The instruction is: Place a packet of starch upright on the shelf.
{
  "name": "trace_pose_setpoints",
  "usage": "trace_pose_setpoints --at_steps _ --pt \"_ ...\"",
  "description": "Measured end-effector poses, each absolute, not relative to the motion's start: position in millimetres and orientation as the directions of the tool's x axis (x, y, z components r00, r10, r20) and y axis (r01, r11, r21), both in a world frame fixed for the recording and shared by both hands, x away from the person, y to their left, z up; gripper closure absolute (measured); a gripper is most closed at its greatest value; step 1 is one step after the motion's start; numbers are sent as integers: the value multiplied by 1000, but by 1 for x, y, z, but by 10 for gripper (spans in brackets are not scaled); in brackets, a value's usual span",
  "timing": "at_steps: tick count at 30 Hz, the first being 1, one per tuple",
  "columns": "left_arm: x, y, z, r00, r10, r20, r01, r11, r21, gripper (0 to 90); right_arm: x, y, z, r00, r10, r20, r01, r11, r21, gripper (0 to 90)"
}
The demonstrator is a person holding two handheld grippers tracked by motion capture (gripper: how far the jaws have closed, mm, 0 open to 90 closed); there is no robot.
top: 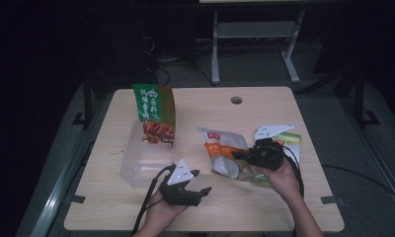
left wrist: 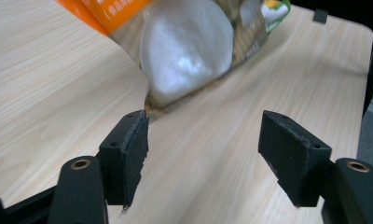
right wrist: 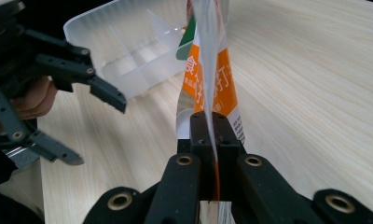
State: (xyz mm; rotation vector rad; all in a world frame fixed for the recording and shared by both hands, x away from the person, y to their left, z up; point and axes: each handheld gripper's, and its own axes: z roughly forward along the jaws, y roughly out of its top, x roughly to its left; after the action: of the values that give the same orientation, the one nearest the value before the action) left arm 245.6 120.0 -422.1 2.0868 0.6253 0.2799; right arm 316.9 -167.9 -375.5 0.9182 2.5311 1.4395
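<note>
An orange-and-clear snack bag [top: 225, 153] with white round pieces inside is held over the table's middle right. My right gripper [top: 247, 157] is shut on the bag's edge; in the right gripper view the jaws pinch the bag [right wrist: 211, 93] flat between them. The left gripper [top: 201, 181] sits at the front centre, open, nothing between its jaws. From the left gripper view, the bag's lower end [left wrist: 189, 46] hangs just beyond the fingertips [left wrist: 133, 135]. A green snack bag [top: 155, 112] stands upright in a clear plastic tray [top: 141, 160].
The clear divided tray [right wrist: 128, 51] lies left of centre on the wooden table [top: 294, 197]. A green-and-white packet [top: 290, 139] lies behind the right hand. A round cable hole [top: 236, 100] sits near the table's far edge. Dark floor and desk legs lie beyond.
</note>
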Motion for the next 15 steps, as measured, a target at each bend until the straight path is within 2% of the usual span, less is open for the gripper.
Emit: trace_pose_setpoints --at_steps 15 --pt "222 141 -425 861 507 -32 310 -474 824 293 319 -155 -347 -825 527 204 435 360 826 900"
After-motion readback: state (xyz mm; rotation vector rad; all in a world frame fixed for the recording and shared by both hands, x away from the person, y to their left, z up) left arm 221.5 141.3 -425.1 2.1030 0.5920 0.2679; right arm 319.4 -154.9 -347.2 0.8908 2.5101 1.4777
